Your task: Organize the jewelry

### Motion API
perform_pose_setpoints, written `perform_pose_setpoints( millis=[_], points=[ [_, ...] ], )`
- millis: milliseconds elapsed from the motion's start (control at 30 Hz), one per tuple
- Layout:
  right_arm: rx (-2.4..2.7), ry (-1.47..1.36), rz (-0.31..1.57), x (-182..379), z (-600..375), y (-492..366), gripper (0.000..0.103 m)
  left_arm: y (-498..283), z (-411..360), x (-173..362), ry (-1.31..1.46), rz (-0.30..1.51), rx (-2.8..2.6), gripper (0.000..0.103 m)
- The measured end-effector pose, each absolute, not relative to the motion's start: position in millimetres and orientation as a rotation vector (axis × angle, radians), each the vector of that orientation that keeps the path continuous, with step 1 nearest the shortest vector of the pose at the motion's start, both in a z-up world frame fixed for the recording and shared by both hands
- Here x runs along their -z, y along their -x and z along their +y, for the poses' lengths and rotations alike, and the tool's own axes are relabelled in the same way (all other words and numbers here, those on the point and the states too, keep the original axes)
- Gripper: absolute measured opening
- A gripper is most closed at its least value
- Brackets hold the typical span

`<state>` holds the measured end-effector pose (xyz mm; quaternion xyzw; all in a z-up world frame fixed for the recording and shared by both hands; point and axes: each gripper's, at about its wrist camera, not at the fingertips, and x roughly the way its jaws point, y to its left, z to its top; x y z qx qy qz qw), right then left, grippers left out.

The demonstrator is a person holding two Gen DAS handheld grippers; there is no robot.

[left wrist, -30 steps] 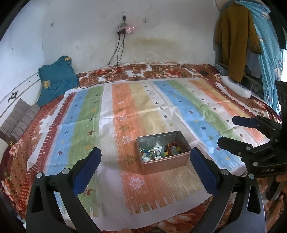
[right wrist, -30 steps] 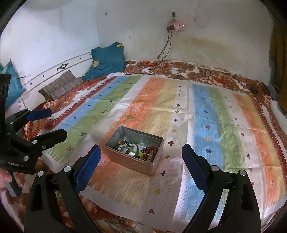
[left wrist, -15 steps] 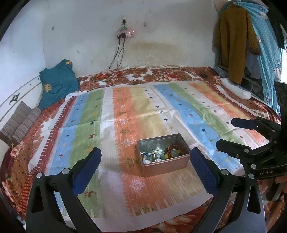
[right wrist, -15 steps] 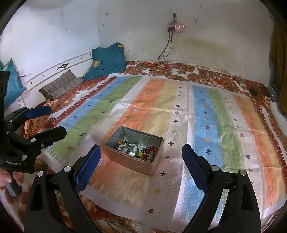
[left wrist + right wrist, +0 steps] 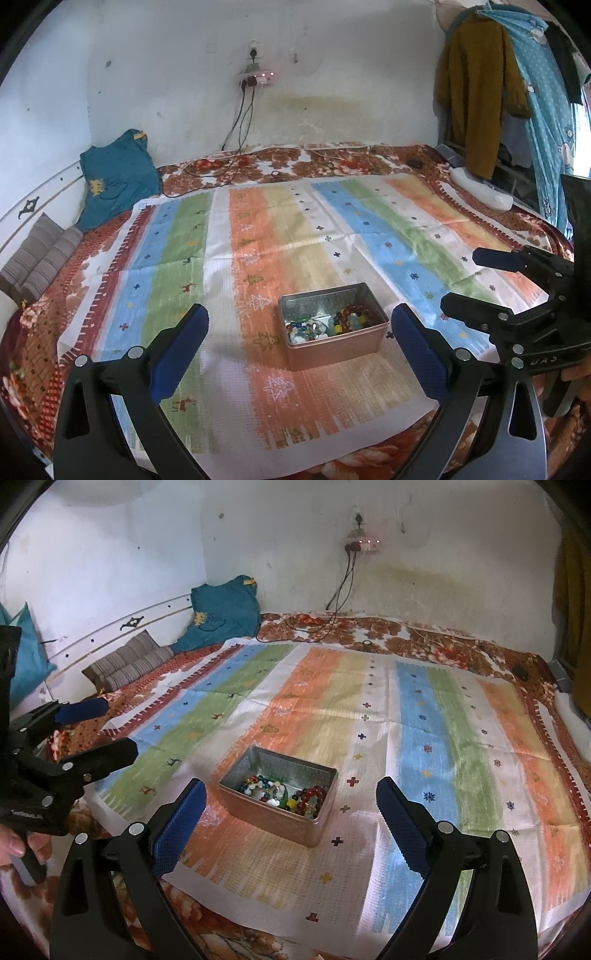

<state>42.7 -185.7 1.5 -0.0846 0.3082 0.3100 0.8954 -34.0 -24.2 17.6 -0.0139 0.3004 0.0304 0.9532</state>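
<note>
A small metal tin [image 5: 295,350] sits on a striped cloth [image 5: 177,266] on a bed, filled with coloured beads and jewelry [image 5: 328,325]. It also shows in the right wrist view [image 5: 269,818], with red beads [image 5: 312,797] at its right end. My left gripper [image 5: 299,350] is open and empty, held above the cloth in front of the tin. My right gripper [image 5: 291,823] is open and empty too, also in front of the tin. Each gripper shows at the side of the other's view: the right one [image 5: 465,280], the left one [image 5: 103,727].
A teal garment [image 5: 114,177] and striped pillows [image 5: 37,258] lie at the bed's far left. Cables [image 5: 236,147] hang from a wall socket onto the bed. Clothes [image 5: 476,92] hang at the right. A white object [image 5: 480,188] lies at the bed's right edge.
Both grippers have tilted and drawn back slightly, so the tin sits a little lower in the views. Both jaws stay open. The tin has not moved.
</note>
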Motion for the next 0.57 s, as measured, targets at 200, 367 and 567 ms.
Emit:
perform_pose_setpoints(
  millis=[200,367,567],
  points=[
    [-0.642,0.177,0.632,-4.0,-184.5,-42.1,0.094,34.3,-22.4,-18.7,0.026,0.601,-0.072,0.097],
    [-0.639,0.176,0.631,-4.1,-184.6,-42.3,0.094,34.1,-22.3,-19.1,0.029,0.598,-0.067,0.097],
    [-0.641,0.175,0.628,-4.4,-185.7,-42.5,0.095,35.4,-25.2,-19.9,0.022,0.587,-0.055,0.097]
  ],
)
